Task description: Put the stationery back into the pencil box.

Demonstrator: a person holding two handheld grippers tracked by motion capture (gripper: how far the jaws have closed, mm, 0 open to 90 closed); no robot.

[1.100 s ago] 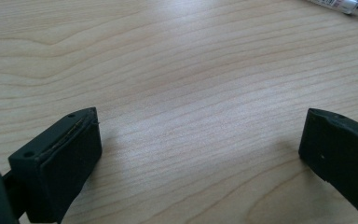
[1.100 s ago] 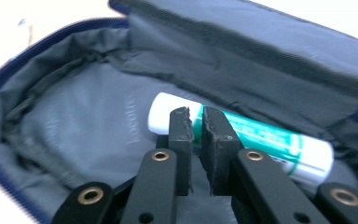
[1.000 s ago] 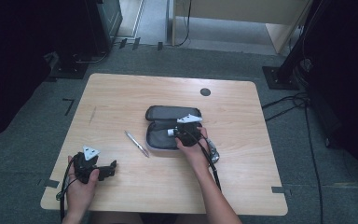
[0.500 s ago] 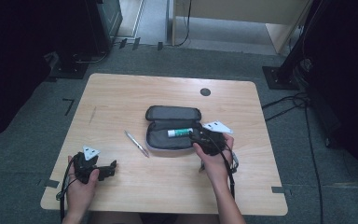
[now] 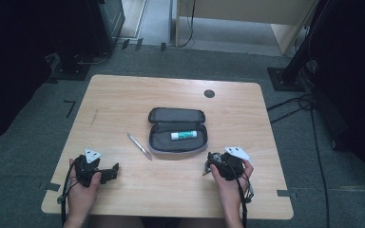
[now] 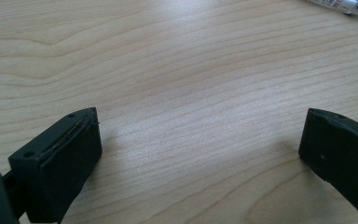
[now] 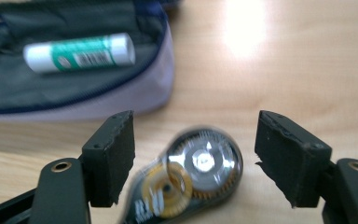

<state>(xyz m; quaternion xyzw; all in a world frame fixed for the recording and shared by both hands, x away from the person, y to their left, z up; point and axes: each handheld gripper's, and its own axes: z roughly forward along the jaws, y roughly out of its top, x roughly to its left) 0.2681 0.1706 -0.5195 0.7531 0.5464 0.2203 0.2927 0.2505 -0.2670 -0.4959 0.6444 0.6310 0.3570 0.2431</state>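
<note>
Surface: wooden table (image 5: pixel 123 99) on grey carpet, dark stands behind it.
Right gripper (image 5: pixel 210 166): held in the person's right hand near the front edge of the table, to the right of centre. In the right gripper view (image 7: pixel 193 156) its jaws stand apart and clasp nothing.
Correction tape roller (image 7: pixel 193 175): lies flat on the table between the right gripper's jaws, touching neither pad; clear shell with gear wheels visible, slightly blurred. In the high view it is too small to make out.
Pencil case (image 5: pixel 177 130): unzipped and lying open at the table's centre, just beyond the right gripper; in the right gripper view (image 7: pixel 121 93) its pale edge lies just beyond the roller, apart from it.
Glue stick (image 5: pixel 184 135): lies on its side inside the case's near half; white and green (image 7: pixel 79 52).
Pen (image 5: pixel 139 146): on the table just left of the case, lying diagonally.
Left gripper (image 5: pixel 115 169): held in the left hand at the front left, well apart from the case. In the left gripper view (image 6: pixel 198 140) its jaws are spread wide over bare wood, empty; the pen's tip (image 6: pixel 349 5) shows at the upper right corner.
</note>
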